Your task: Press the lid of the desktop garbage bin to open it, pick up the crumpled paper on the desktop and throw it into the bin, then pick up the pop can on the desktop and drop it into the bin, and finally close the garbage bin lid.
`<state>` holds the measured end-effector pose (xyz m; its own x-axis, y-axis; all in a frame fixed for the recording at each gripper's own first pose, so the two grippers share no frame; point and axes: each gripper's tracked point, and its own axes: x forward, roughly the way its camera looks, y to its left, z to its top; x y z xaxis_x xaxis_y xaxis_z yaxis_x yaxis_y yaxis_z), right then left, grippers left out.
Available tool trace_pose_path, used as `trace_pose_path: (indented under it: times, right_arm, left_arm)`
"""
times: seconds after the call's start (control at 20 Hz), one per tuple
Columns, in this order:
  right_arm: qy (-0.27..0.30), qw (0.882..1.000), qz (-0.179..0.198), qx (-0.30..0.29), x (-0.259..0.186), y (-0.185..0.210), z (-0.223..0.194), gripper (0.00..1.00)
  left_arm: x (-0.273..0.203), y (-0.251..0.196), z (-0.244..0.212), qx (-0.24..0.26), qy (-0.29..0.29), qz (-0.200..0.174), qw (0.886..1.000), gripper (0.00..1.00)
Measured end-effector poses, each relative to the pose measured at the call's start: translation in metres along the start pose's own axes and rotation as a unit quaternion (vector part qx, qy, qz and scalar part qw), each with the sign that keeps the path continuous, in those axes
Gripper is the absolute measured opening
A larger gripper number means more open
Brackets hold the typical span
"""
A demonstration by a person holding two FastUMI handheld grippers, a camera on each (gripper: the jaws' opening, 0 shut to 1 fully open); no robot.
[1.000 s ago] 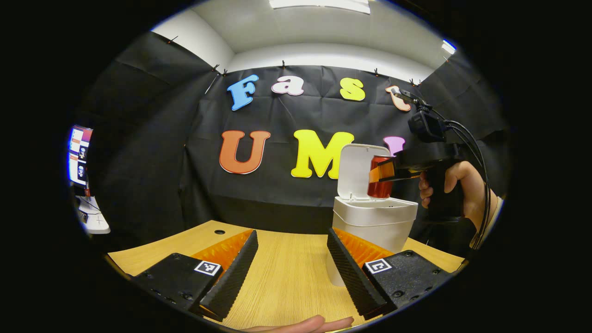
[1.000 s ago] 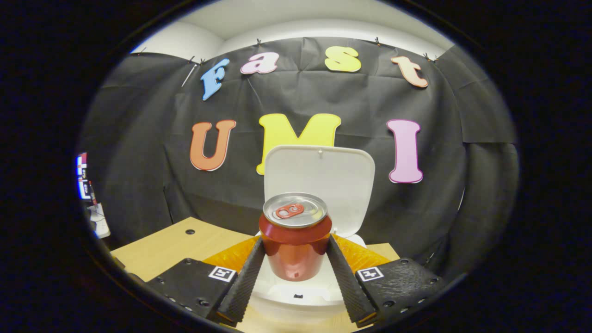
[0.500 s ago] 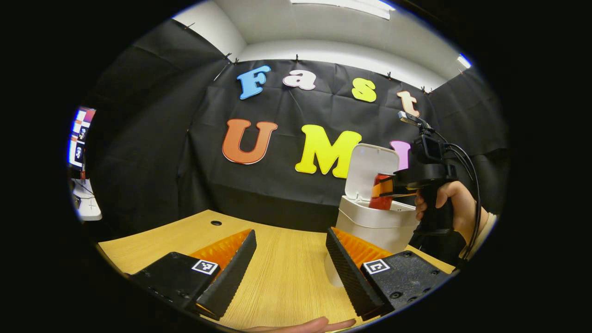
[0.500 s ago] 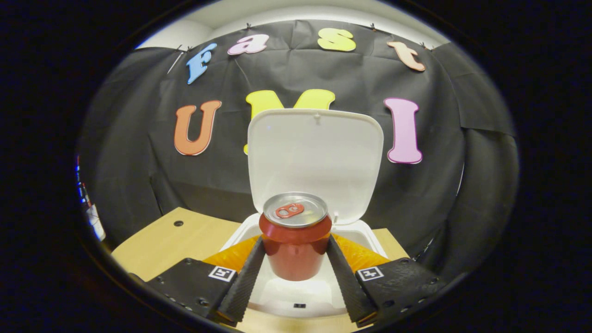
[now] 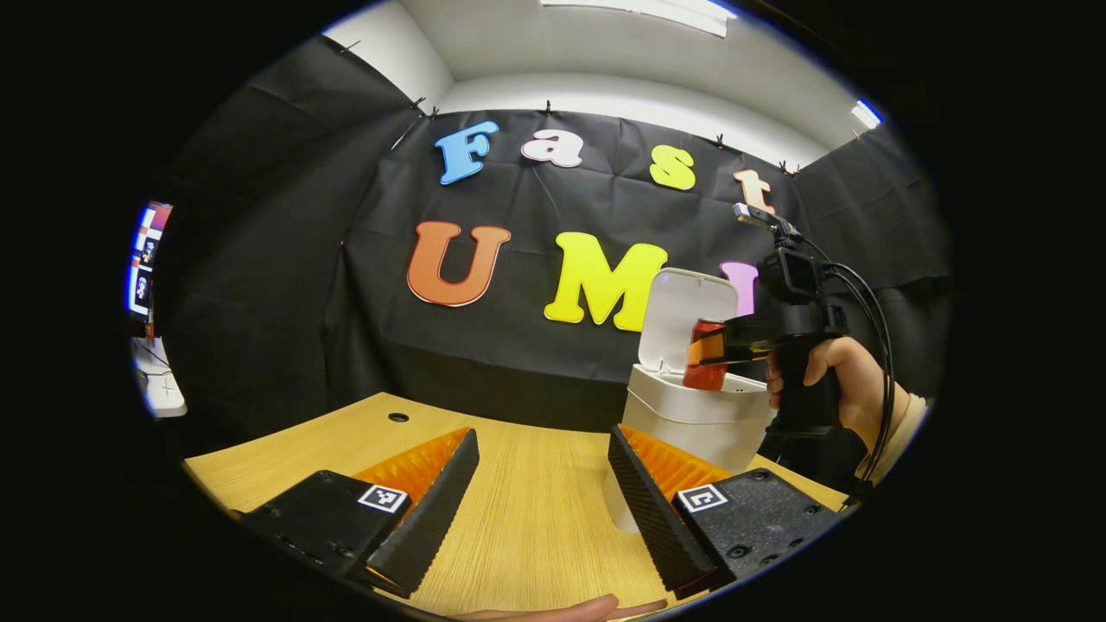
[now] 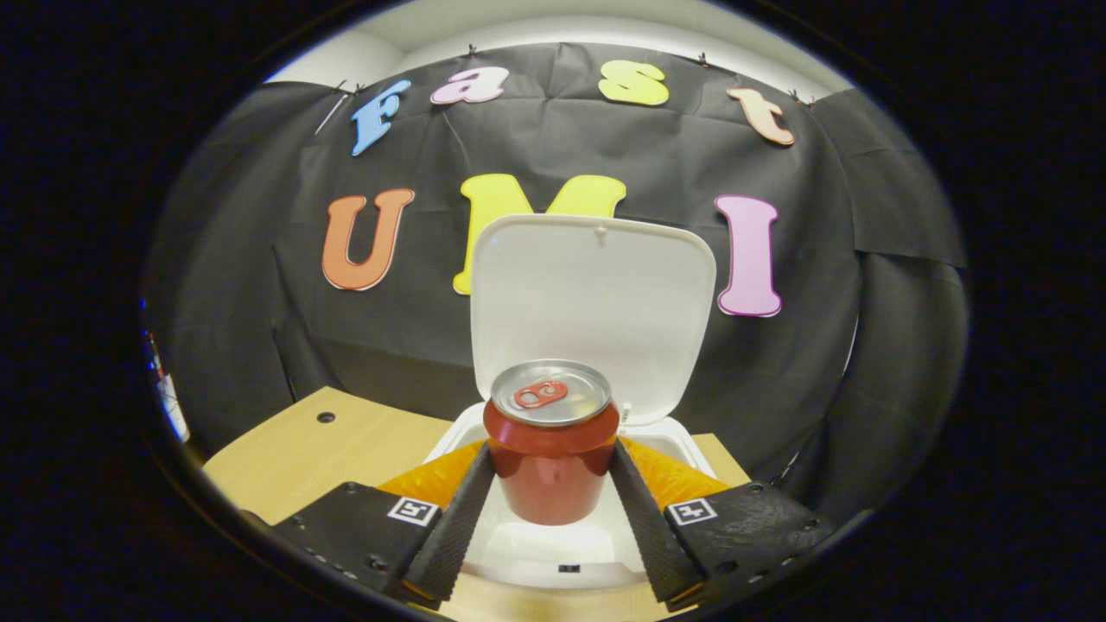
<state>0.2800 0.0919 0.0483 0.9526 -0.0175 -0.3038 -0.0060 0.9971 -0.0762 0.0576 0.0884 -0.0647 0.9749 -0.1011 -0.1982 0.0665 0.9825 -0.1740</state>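
Observation:
A red pop can [image 6: 551, 445] with a silver top stays upright between both fingers of my right gripper [image 6: 551, 484], which is shut on it. It hangs just above the mouth of the white desktop bin [image 6: 527, 549], whose lid [image 6: 592, 302] stands raised behind it. In the left gripper view the bin [image 5: 704, 423] stands at the right on the wooden desk [image 5: 527, 510], its lid [image 5: 683, 315] up, with the can [image 5: 704, 356] and the right gripper [image 5: 717, 345] over the opening. My left gripper [image 5: 540, 484] is open low over the desk, holding nothing. The bin's inside is hidden.
A hand [image 5: 851, 384] holds the right gripper's handle, with cables running behind it. A screen [image 5: 143, 259] glows at the far left past the desk's edge. A small round hole [image 5: 398, 417] sits in the desk near the back. Fingers [image 5: 562, 609] show at the bottom.
The right gripper came down from above with the can to the bin's mouth, then eased up slightly. The left gripper shifted its view a little and stays open.

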Motion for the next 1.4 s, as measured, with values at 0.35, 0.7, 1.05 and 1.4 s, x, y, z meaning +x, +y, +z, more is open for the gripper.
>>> trace_pose_path:
  times: [0.35,0.7,1.05,1.4]
  right_arm:
    - [-0.036,0.999,0.002,0.010,-0.013,-0.005,0.024,0.94]
    - [-0.098,0.994,0.000,0.049,-0.043,-0.016,0.086,0.94]
    - [-0.176,0.983,0.004,0.056,-0.055,0.007,0.179,0.94]
    - [-0.156,0.985,-0.057,0.034,0.018,-0.002,0.189,0.96]
  left_arm:
    - [-0.006,0.000,0.010,0.006,-0.018,-0.015,1.000,0.97]
    - [-0.013,0.018,0.024,0.038,-0.035,-0.010,0.999,0.98]
    - [-0.011,0.027,0.019,0.047,-0.021,-0.011,0.999,0.98]
    - [-0.012,0.049,0.026,0.048,-0.030,0.000,0.998,0.98]
